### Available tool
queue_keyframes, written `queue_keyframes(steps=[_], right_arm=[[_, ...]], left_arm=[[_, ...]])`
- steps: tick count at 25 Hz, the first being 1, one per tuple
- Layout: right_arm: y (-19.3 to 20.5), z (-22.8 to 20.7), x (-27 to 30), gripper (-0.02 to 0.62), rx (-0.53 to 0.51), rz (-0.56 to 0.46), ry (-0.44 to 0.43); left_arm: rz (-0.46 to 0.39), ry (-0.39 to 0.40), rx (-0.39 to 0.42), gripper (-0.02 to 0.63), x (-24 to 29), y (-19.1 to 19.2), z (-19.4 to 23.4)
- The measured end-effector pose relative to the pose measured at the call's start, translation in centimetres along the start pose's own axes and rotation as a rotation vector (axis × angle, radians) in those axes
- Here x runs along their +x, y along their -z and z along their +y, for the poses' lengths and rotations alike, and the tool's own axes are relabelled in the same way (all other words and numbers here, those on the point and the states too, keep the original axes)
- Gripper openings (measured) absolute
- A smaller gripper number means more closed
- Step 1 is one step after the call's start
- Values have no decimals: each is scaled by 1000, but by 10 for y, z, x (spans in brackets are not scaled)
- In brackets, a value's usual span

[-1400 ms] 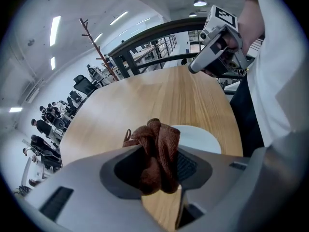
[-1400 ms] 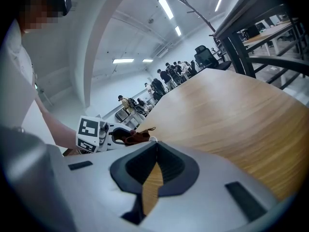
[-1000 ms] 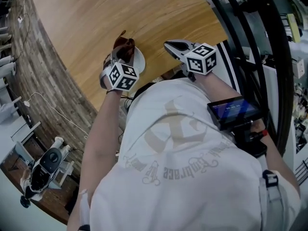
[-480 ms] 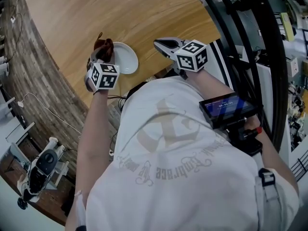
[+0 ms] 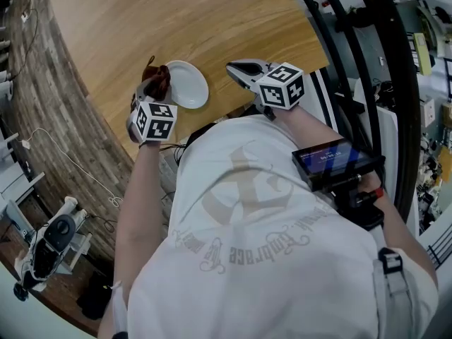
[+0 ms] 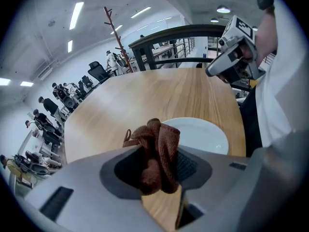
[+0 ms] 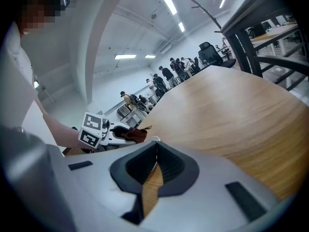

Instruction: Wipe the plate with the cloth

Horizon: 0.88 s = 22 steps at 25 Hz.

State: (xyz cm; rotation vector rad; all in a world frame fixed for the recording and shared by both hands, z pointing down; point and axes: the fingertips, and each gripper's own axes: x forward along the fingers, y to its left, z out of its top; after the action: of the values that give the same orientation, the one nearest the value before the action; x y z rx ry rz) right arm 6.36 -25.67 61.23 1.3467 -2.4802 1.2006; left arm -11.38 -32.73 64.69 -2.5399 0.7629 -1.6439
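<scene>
A small white plate [image 5: 189, 83] lies on the wooden table [image 5: 141, 20] near its curved front edge. My left gripper [image 5: 152, 85] is shut on a bunched reddish-brown cloth [image 5: 159, 78], which hangs at the plate's left rim. In the left gripper view the cloth [image 6: 155, 138] sticks up between the jaws of the left gripper [image 6: 158, 152], with the plate [image 6: 203, 137] just beyond and to the right. My right gripper [image 5: 240, 68] hovers right of the plate, shut and holding nothing. In the right gripper view its tip [image 7: 155, 146] points toward the left gripper [image 7: 110, 132] and the cloth [image 7: 133, 134].
The table's rounded edge [image 5: 92, 111] runs close beneath both grippers, with a plank floor below. A black railing [image 5: 353, 41] stands to the right. A wheeled device [image 5: 46, 242] sits on the floor at lower left. Several people stand far off [image 6: 46, 112].
My left gripper has carried the cloth from over the plate's middle to its left rim. The right gripper has barely moved.
</scene>
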Motion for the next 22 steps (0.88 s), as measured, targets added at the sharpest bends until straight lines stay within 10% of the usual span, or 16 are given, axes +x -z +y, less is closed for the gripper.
queue_keyframes(steps=[22], right_arm=[[-46,67,74,14,-303,50,-209]], left_arm=[[-372,-61,-505,170,-79,18,8]])
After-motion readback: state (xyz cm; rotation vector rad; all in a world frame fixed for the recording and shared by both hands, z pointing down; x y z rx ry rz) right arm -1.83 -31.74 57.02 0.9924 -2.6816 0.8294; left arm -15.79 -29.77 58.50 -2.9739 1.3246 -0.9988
